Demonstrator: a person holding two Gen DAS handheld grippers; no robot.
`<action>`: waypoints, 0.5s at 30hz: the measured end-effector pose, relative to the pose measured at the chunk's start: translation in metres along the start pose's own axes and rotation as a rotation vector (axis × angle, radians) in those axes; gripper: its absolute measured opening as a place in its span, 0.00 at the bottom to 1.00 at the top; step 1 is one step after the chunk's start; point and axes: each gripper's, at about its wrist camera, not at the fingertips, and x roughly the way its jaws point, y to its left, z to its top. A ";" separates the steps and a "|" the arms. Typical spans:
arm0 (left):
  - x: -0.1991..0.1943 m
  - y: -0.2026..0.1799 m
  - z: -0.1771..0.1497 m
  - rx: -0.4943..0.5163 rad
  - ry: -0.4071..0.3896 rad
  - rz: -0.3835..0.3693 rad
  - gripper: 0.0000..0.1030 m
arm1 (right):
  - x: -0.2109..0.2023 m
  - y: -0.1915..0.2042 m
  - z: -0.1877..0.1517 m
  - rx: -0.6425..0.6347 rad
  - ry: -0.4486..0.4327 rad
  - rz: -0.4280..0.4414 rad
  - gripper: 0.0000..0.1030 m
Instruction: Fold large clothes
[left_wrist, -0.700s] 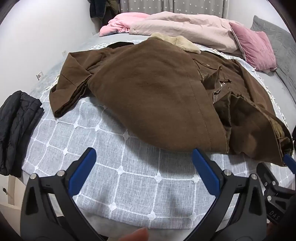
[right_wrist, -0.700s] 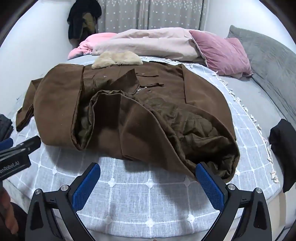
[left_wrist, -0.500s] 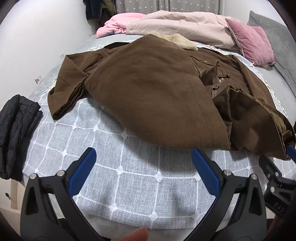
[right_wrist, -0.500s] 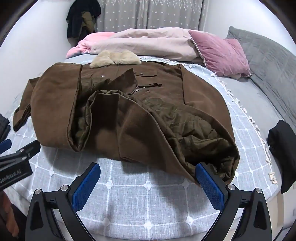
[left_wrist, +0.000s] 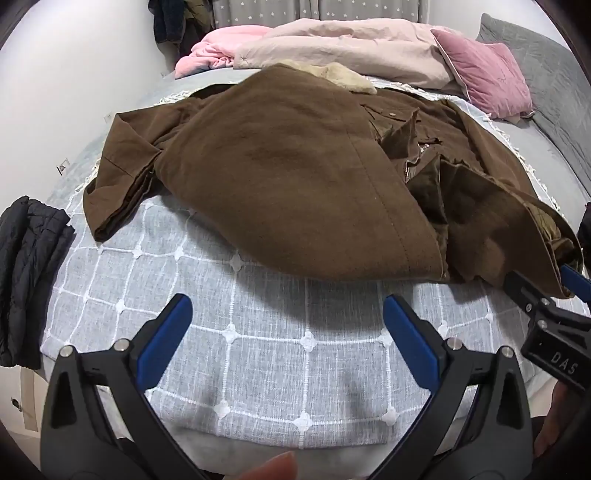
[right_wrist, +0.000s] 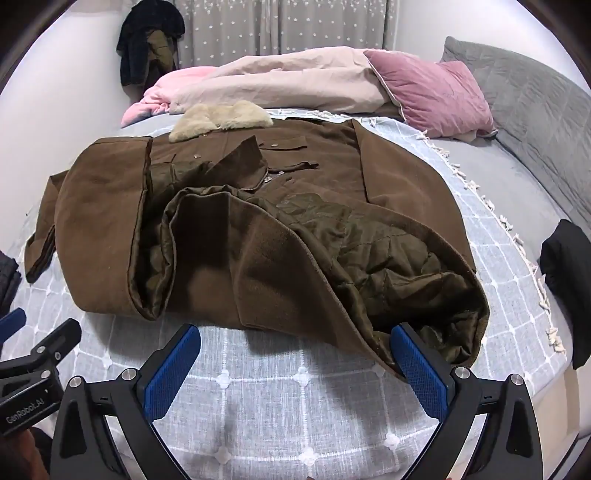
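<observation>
Two grippers hover at the near edge of the bed, both spread wide and holding nothing. Left gripper (left_wrist: 284, 325) sits over the grey checked blanket (left_wrist: 266, 354), blue pads well apart, short of the hem of the brown coat (left_wrist: 295, 177). Right gripper (right_wrist: 295, 354) is open just as wide, its right-hand fingertip (right_wrist: 410, 350) just beside the coat's turned-back hem, where the quilted olive lining (right_wrist: 380, 254) shows; whether it touches, I cannot tell. The coat lies across the middle of the blanket, partly folded over itself, its pale fur collar (right_wrist: 221, 118) at the far end. Behind it sit a pink duvet (right_wrist: 288, 85) and a pink pillow (right_wrist: 436, 96); a folded black garment (left_wrist: 29, 273) lies at the left edge
</observation>
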 end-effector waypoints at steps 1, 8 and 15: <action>0.000 0.000 0.000 0.001 0.001 -0.001 0.99 | 0.000 0.000 -0.001 -0.001 -0.001 0.001 1.00; 0.000 -0.003 0.000 -0.001 -0.002 -0.010 0.99 | -0.001 -0.007 -0.003 0.011 0.001 0.003 1.00; 0.003 -0.003 -0.001 0.002 0.010 -0.019 0.99 | 0.001 -0.008 -0.003 0.021 0.005 0.010 1.00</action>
